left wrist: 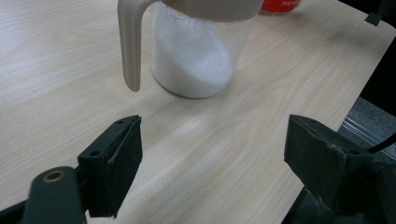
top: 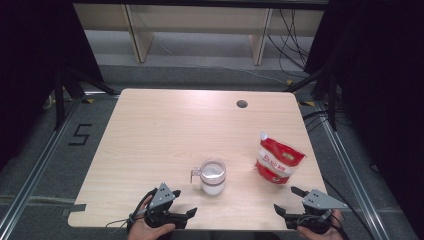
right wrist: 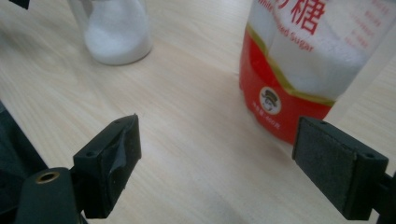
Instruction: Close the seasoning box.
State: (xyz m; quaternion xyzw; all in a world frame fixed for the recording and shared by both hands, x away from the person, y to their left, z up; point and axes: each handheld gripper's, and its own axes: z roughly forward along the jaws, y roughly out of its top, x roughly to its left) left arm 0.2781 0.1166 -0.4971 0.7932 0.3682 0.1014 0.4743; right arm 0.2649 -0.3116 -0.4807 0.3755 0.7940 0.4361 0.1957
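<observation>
Pale wooden table [top: 150,140] bears jug [top: 213,176] and sugar pouch [top: 277,162].

The counter [top: 150,145] was pale wood-grain laminate, smooth with a soft sheen. The jug [top: 213,176] was clear glossy plastic with a matt beige handle [left wrist: 129,42], fine white grains inside. At its three o'clock, the pouch [top: 276,162] was shiny red-and-white plastic film. The left hand-held gripper [left wrist: 212,154] had matt black, scuffed pads [left wrist: 322,158].

Pale wooden table [top: 150,145], cable hole [top: 242,104]
</observation>
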